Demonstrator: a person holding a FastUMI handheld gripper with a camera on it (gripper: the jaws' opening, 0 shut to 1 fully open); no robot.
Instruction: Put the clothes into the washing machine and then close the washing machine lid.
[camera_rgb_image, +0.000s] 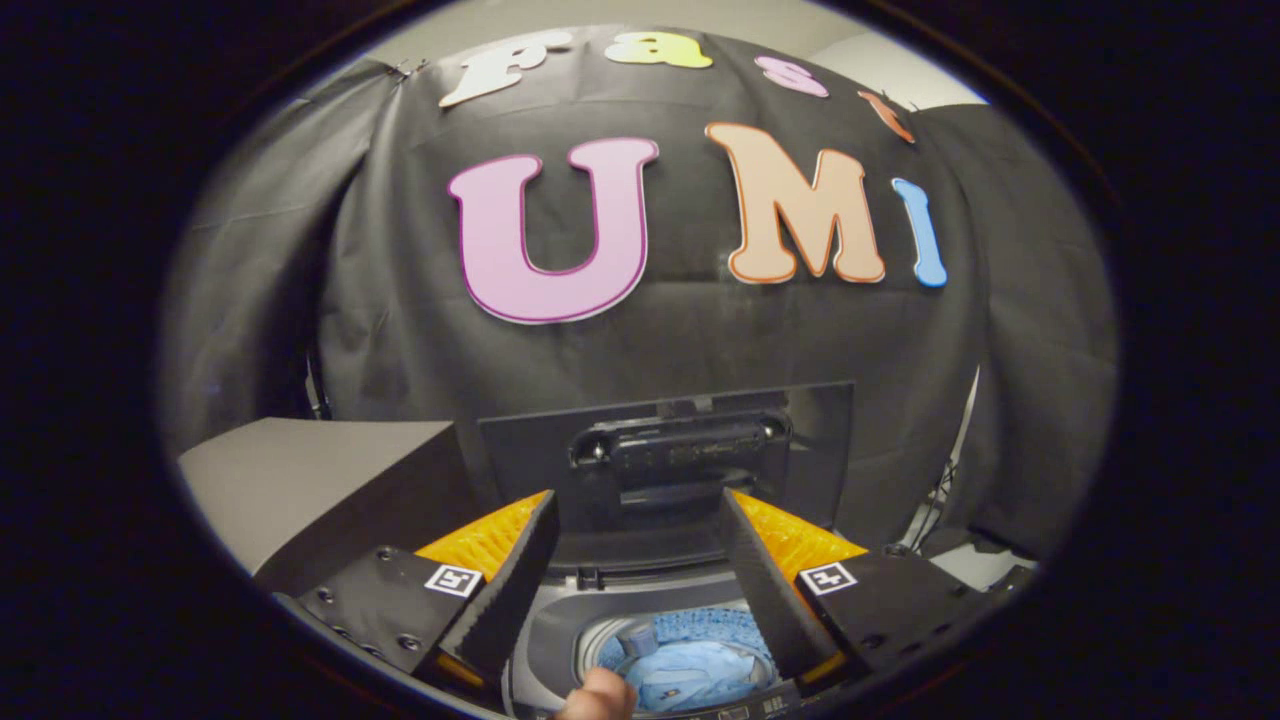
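Clothes are lying inside the washing machine's round drum: soft, crumpled light-blue fabric, with a nubbly, darker blue textile showing behind it along the drum's far curve. A small pale cylinder-like shape is sitting among the fabric, too small to identify. The machine's top is a smooth grey shell with a rounded opening, and its lid is standing upright behind the drum, a flat dark panel with a moulded, glossy handle bar across its upper part.

The tool is hovering above the opening with its fingers spread wide, gripping nothing; the drum and clothes are showing between and below them. Each finger is a thick wedge with a ribbed outer face, mounted on a matte block bearing a small square marker.

A fingertip of a person's hand is poking in just at the near rim of the drum. A plain grey box-shaped block is standing beside the machine, beyond the left finger.
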